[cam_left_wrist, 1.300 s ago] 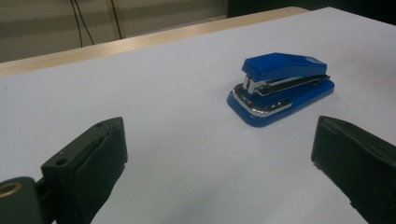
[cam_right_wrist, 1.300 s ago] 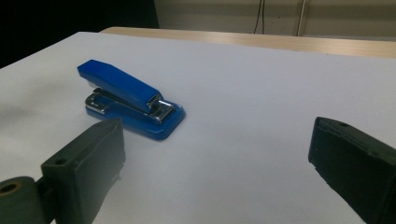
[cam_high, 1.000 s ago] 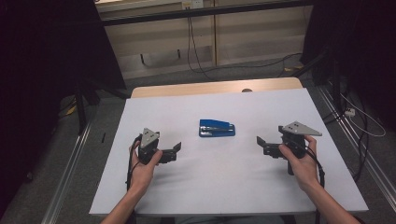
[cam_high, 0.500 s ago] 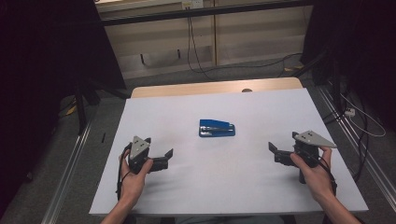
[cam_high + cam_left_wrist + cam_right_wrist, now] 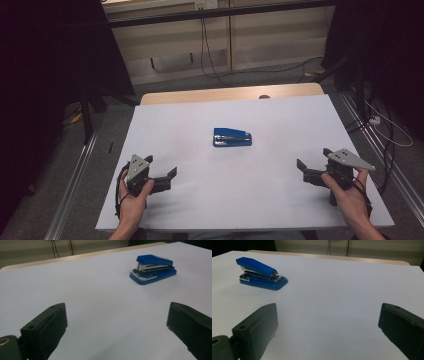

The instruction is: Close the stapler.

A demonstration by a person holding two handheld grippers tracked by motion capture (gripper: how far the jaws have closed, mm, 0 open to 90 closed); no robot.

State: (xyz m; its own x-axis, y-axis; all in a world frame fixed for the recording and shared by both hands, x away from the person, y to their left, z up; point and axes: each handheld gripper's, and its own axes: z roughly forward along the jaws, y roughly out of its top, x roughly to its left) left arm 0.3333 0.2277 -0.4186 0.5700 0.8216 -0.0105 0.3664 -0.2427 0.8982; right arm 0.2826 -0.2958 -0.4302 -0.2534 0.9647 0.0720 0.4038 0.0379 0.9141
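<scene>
Your stapler (image 5: 232, 137) is a small blue one with a bright metal magazine showing between its blue top arm and its blue base. It lies flat on its base, upright, near the middle of the white tabletop (image 5: 260, 195), lengthwise across it. It is closed, the top arm resting down, with its hinged end raised a little above the base. From your left tool's view (image 5: 153, 269) it sits ahead and to the right; from your right tool's view (image 5: 261, 273), ahead and to the left.
</scene>
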